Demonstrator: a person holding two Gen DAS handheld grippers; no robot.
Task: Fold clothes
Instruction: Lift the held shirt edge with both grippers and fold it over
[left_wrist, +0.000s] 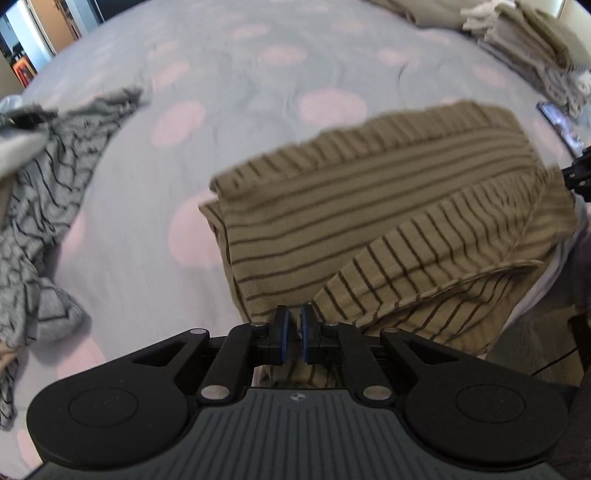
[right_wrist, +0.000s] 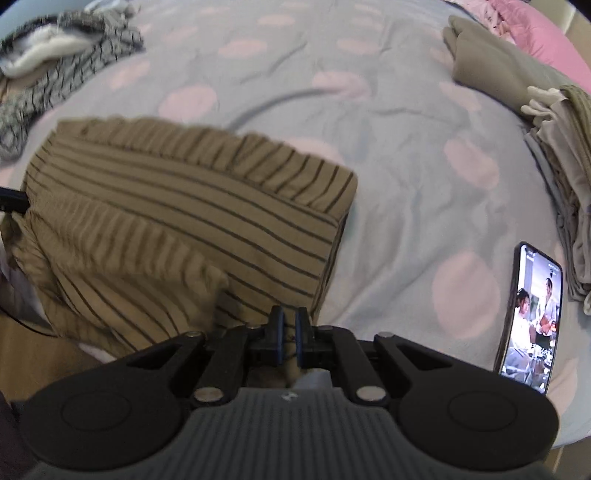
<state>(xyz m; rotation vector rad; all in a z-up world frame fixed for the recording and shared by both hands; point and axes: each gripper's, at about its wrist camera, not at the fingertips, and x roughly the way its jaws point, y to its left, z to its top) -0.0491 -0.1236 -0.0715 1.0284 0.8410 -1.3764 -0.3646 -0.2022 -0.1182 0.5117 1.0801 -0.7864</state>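
- The bed (right_wrist: 388, 155) carries the striped tan garment (left_wrist: 388, 206) at its near edge, long axis crosswise between both grippers.
- The left gripper (left_wrist: 291, 325) and right gripper (right_wrist: 289, 325) each appear nearly closed, pinching its near hem.

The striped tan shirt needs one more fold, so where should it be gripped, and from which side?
Grip the striped tan shirt along its near hem, one corner per gripper, coming in low from the bed's near edge. That hem lies nearest both grippers, and the left gripper and right gripper already have their jaws nearly closed at it. The far edge lies flat on the bedspread.
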